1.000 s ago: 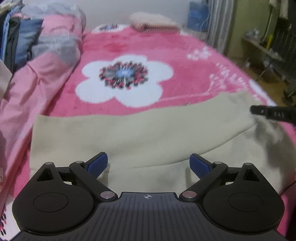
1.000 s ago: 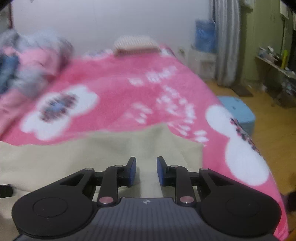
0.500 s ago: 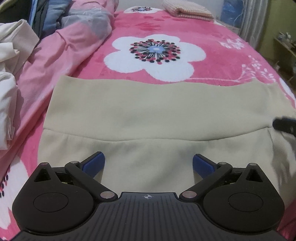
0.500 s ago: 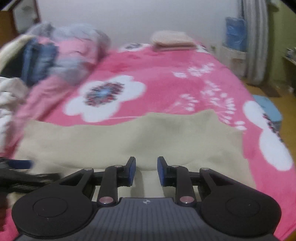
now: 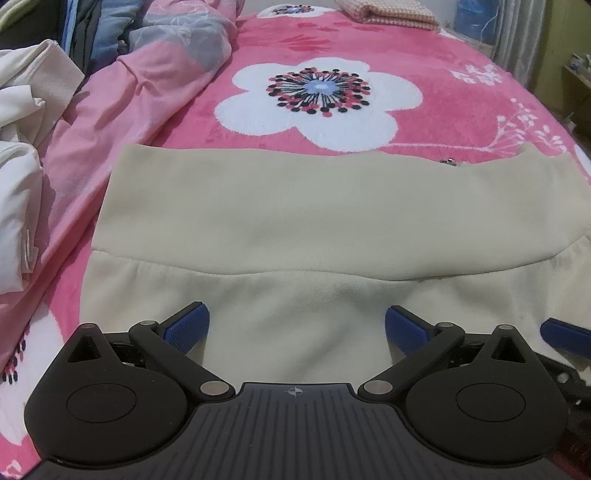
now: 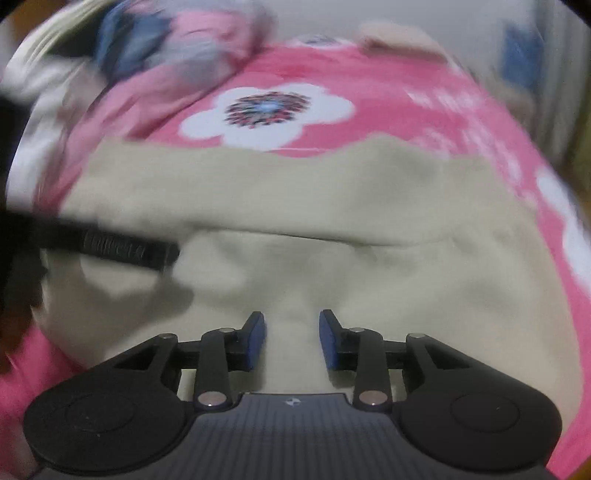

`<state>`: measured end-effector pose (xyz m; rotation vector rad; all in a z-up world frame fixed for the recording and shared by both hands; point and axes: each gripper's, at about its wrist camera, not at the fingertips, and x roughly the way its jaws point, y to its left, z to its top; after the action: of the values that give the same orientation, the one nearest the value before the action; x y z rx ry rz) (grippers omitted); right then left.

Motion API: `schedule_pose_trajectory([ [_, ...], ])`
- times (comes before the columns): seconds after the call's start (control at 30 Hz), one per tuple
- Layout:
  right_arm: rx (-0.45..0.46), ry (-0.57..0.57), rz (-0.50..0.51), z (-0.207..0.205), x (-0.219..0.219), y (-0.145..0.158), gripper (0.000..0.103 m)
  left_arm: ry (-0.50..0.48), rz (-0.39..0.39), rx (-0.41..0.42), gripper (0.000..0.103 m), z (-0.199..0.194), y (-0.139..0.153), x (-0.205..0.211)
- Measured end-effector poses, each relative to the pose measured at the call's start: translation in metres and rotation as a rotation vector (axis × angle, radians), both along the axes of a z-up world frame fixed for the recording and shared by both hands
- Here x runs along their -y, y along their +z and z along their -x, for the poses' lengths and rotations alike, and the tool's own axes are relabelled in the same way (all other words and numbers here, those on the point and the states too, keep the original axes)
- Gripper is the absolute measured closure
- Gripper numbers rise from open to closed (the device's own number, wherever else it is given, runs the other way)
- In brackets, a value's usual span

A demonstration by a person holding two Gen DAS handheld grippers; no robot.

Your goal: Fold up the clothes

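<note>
Left gripper (image 5: 297,326) hangs low over the near part of the cream garment (image 5: 332,221), jaws spread wide, blue pads (image 5: 186,325) well apart, nothing between them but cloth lying below. Far left: a heap of white cloth (image 5: 18,155) against a rumpled pink quilt (image 5: 129,99). Garment lies flat across the pink flowered blanket (image 5: 443,48), one layer folded over toward the near side, its folded edge running side to side; a small metal bit, perhaps a zip pull, shows at its far edge. Folded checked cloth (image 5: 384,13) sits at the bed's far end. Right gripper (image 6: 291,339), seen in a blurred frame, over the same garment; jaws opening, a modest gap, pads apparently not pressing the cloth.
</note>
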<state>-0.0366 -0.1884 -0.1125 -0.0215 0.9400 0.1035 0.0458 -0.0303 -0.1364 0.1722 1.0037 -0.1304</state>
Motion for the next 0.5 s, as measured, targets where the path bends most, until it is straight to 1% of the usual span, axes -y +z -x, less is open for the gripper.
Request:
schedule_pose_trajectory([
  [0.03, -0.006, -0.015, 0.005, -0.001, -0.002, 0.006, 0.067, 0.003, -0.001, -0.002, 0.000, 0.000, 0.000, 0.000],
  [0.13, 0.029, -0.049, -0.030, 0.010, -0.002, 0.022, 0.065, 0.008, -0.003, -0.007, 0.000, 0.000, 0.000, 0.000],
  [0.2, 0.018, -0.070, 0.022, 0.021, -0.004, 0.020, 0.060, 0.009, -0.003, -0.005, 0.000, 0.000, 0.001, 0.000],
  [0.27, -0.020, -0.077, 0.048, 0.026, -0.001, 0.006, 0.055, 0.009, -0.007, -0.002, 0.000, 0.000, 0.000, 0.001],
  [0.3, -0.015, -0.073, 0.042, 0.027, 0.001, 0.001, 0.052, 0.011, -0.009, 0.000, 0.000, 0.001, 0.000, 0.001],
  [0.37, -0.031, -0.073, 0.030, 0.022, 0.001, 0.004, 0.049, 0.015, -0.012, 0.001, 0.000, 0.001, 0.000, 0.002],
  [0.5, -0.005, -0.127, -0.015, 0.027, 0.007, 0.016, 0.048, 0.014, -0.013, 0.002, 0.000, 0.002, 0.000, 0.002],
])
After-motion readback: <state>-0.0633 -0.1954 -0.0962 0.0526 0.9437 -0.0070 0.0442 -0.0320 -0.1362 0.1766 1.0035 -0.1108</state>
